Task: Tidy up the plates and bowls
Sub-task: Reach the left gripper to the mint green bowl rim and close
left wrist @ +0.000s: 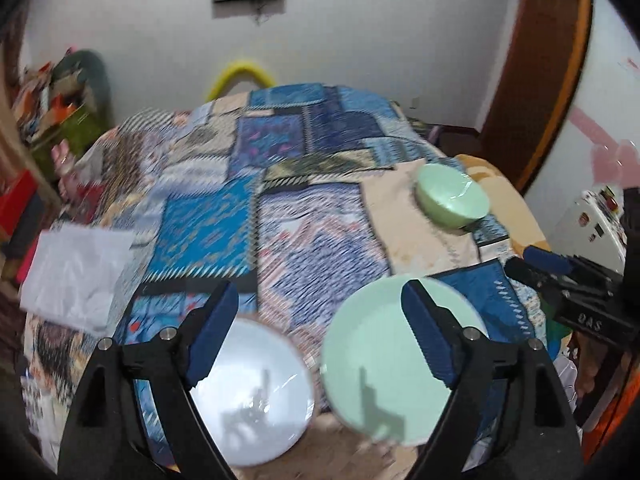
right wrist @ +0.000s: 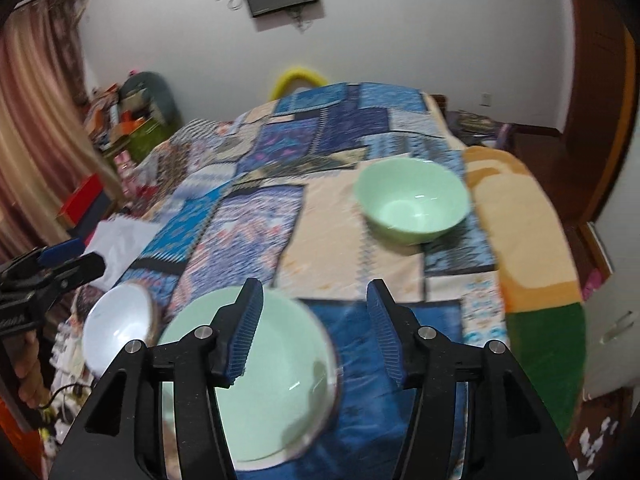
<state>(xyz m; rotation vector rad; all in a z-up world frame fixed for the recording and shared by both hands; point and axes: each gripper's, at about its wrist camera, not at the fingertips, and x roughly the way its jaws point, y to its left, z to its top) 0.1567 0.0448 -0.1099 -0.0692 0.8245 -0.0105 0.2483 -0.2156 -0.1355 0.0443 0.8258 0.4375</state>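
White plate [left wrist: 256, 396], green plate [left wrist: 380, 360], green bowl [left wrist: 452, 196] (on quilt [left wrist: 280, 220])

Mint-green bowl [right wrist: 413, 200], mint-green plate [right wrist: 256, 376], white bowl [left wrist: 256, 392], blue patchwork quilt [left wrist: 320, 216] with zigzag borders.

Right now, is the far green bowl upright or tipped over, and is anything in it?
Upright and empty. The green bowl rests on its base on the patchwork bedspread, its mouth facing up, showing only bare glossy interior.
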